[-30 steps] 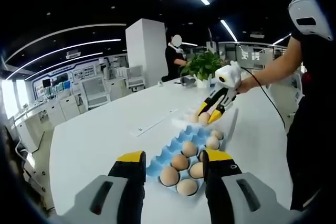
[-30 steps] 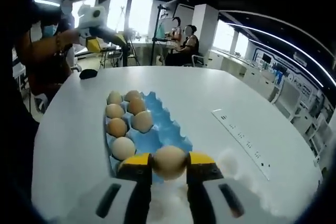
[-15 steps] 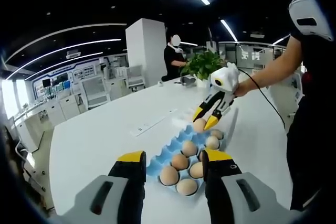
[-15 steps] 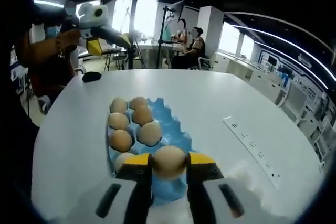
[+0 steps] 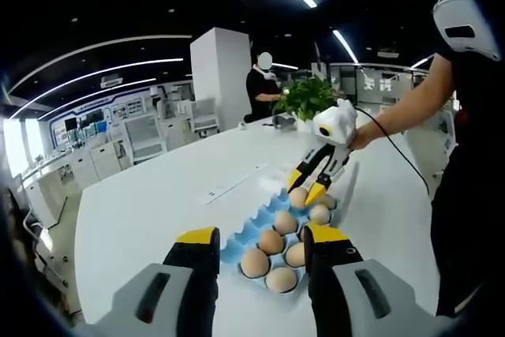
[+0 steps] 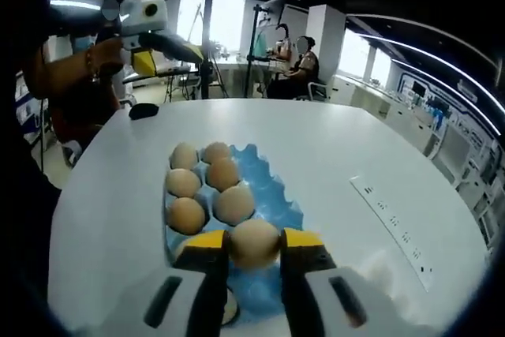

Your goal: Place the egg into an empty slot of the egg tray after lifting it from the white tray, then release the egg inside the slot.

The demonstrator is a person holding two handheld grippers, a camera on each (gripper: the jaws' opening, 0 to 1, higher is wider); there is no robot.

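Note:
A tan egg (image 6: 254,241) sits clamped between the jaws of my right gripper (image 6: 254,245), low over the near end of the blue egg tray (image 6: 274,195). Several eggs fill the tray's left slots, and the blue slots on its right side show bare. In the left gripper view the right gripper (image 5: 308,187) holds that egg (image 5: 297,196) just above the far end of the egg tray (image 5: 254,225). My left gripper (image 5: 262,236) hovers open at the tray's near end, nothing between its jaws. It shows as the left gripper (image 6: 170,45) raised at top left in the right gripper view.
A white round table (image 5: 158,203) carries the tray. A grey power strip (image 6: 394,226) lies to the right, and a small black object (image 6: 144,110) rests near the far edge. A potted plant (image 5: 304,100) stands at the table's end, with a person (image 5: 262,88) behind it.
My right gripper has carried the egg forward and down, from beyond the tray's end to just above its end slots. The left gripper has stayed still and open.

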